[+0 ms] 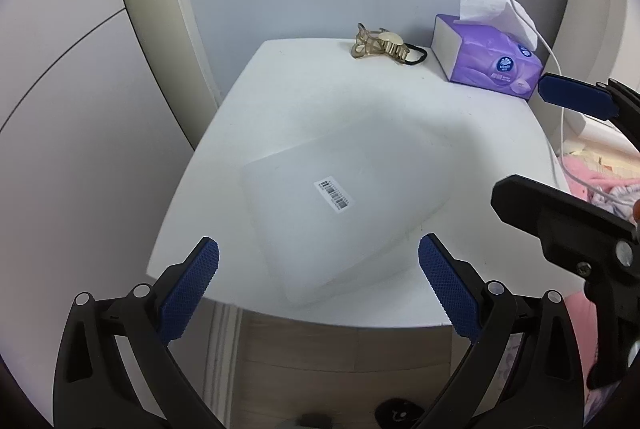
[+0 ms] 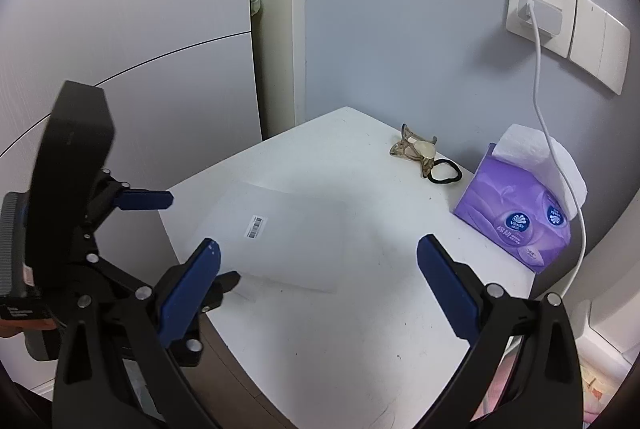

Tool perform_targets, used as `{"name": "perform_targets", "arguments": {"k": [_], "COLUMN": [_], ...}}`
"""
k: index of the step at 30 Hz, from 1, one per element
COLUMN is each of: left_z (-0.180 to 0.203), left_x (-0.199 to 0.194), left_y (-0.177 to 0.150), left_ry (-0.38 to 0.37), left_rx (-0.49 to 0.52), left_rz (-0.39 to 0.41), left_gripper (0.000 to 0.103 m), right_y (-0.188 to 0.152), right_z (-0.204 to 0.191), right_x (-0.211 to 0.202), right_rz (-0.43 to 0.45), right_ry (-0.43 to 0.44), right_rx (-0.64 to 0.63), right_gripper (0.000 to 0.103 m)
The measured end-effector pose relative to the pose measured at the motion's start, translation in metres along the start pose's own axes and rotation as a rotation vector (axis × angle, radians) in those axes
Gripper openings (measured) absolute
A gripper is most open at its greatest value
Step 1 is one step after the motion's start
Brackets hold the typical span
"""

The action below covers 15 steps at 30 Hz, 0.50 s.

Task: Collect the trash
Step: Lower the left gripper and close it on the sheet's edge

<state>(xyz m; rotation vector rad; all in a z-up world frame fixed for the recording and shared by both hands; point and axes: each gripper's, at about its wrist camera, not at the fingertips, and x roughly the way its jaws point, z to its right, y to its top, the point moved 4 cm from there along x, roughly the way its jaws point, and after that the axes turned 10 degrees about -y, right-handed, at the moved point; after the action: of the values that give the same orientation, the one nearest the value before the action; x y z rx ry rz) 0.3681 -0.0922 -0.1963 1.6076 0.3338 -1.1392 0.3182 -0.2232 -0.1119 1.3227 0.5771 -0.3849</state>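
A flat translucent white plastic bag (image 1: 344, 205) with a barcode sticker lies on the white bedside table (image 1: 304, 93); it also shows in the right wrist view (image 2: 280, 233). My left gripper (image 1: 319, 289) is open and empty, hovering just short of the bag's near edge at the table front. My right gripper (image 2: 318, 289) is open and empty above the table, the bag just ahead of its left finger. The right gripper's body shows at the right of the left wrist view (image 1: 568, 229); the left gripper's body shows at the left of the right wrist view (image 2: 72, 197).
A purple tissue box (image 2: 516, 217) stands at the table's back right, with a white charger cable (image 2: 560, 157) hanging over it from a wall socket (image 2: 536, 9). A gold hair claw (image 2: 416, 151) and black hair tie (image 2: 446, 171) lie near the wall. Pink bedding (image 1: 592, 185) is to the right.
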Motion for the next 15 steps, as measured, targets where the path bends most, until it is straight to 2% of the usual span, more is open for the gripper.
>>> {"name": "perform_targets", "arguments": {"k": [15], "left_z": [-0.004], "left_x": [0.026], "left_y": [0.009], "left_ry": [0.003], "left_rx": [-0.009], "left_rz": [-0.037], "left_gripper": [0.097], "right_y": [0.001], "right_z": [0.008], "right_x": [0.006], "right_rz": [0.006], "right_ry": [0.016], "right_rx": [0.016], "right_gripper": [0.096]}}
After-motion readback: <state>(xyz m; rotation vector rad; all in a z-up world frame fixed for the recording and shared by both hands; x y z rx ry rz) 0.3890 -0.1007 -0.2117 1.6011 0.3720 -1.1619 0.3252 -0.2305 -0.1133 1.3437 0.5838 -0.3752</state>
